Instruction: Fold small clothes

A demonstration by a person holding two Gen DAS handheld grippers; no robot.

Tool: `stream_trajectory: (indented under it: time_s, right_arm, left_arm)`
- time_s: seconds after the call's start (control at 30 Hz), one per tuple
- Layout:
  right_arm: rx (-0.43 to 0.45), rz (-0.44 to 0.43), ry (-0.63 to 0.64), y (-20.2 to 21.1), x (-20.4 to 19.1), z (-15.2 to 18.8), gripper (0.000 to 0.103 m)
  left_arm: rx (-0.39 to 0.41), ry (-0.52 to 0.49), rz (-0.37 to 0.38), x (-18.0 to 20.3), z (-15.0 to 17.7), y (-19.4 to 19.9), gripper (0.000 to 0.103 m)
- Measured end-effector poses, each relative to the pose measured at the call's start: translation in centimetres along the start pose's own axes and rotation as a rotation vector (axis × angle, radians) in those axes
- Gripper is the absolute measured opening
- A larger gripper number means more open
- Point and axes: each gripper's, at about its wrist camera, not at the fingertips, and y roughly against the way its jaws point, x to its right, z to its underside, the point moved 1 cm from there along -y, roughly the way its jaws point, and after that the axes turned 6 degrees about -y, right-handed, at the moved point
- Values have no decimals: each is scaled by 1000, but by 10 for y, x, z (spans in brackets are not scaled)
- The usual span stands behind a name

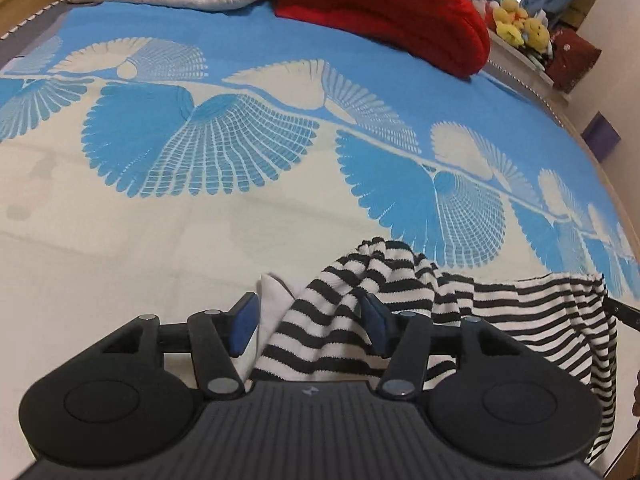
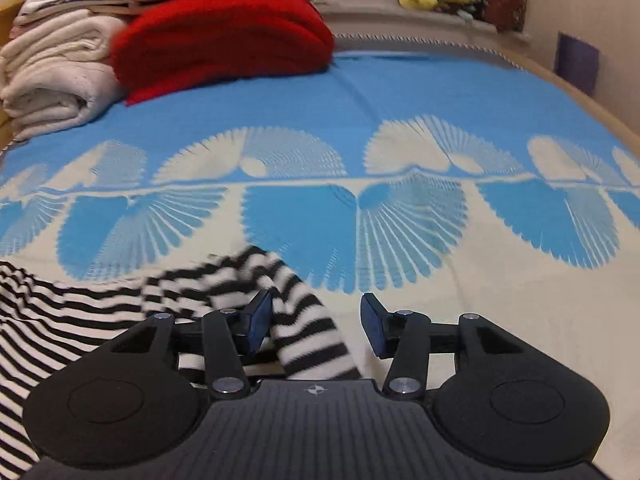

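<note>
The big bed [image 1: 120, 220] has a blue and cream cover, and the striped shirt [image 1: 500, 320] lies bunched at its near edge. My left gripper [image 1: 308, 322] and right gripper [image 2: 316, 326] are both open, with stripy cloth loose between the fingers, not pinched.

Soft knit cloth on the striped garment [image 1: 332, 320], black and white, faintly fuzzy; matt woven cloth on the bedspread [image 1: 120, 240]. Left gripper [image 1: 308, 322] matt black plastic with bright metal pins; red blanket [image 2: 224, 36] plush fleece.
</note>
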Motion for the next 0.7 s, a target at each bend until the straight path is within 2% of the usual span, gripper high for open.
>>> stream_trajectory:
  time_s: [0.13,0.17,0.2,0.23,0.27,0.3,0.33,0.5,0.53,0.6,0.7]
  right_arm:
    - [-31,-25,28,-9,-8,2,49]
    - [-37,-19,42,-13,-11,1,42]
    - [-37,-19,49,-17,-16,-1,36]
    - [-34,-29,41,-18,-17,-3,22]
    - [-30,-47,27,-17,-17,-4,9]
    - [-25,-63,13,-18,-16,-7,6]
    - [-15,-64,8,-18,-16,-8,4]
    - [71,-73,-69,-12,-9,-26,3]
    - [99,-71,-82,-9,-7,-29,3]
    - [150,-78,-89,-5,-8,-33,3]
    - [141,-22,-33,-16,-18,-30,4]
  left_arm:
    - [0,-45,4,8,-2,-10,60]
    - [4,-57,-1,11,-3,-12,60]
    - [5,-64,0,12,-4,-14,54]
    - [1,-66,13,13,-5,-17,39]
    - [-6,-67,25,13,-6,-20,29]
    - [-7,-71,33,13,-8,-22,9]
    - [8,-76,30,13,-11,-20,5]
    - [203,-27,12,5,-25,11,4]
    - [218,-36,1,7,-26,12,4]
    - [191,-82,-45,15,-21,4,4]
    - [38,-125,-71,20,-8,-24,7]
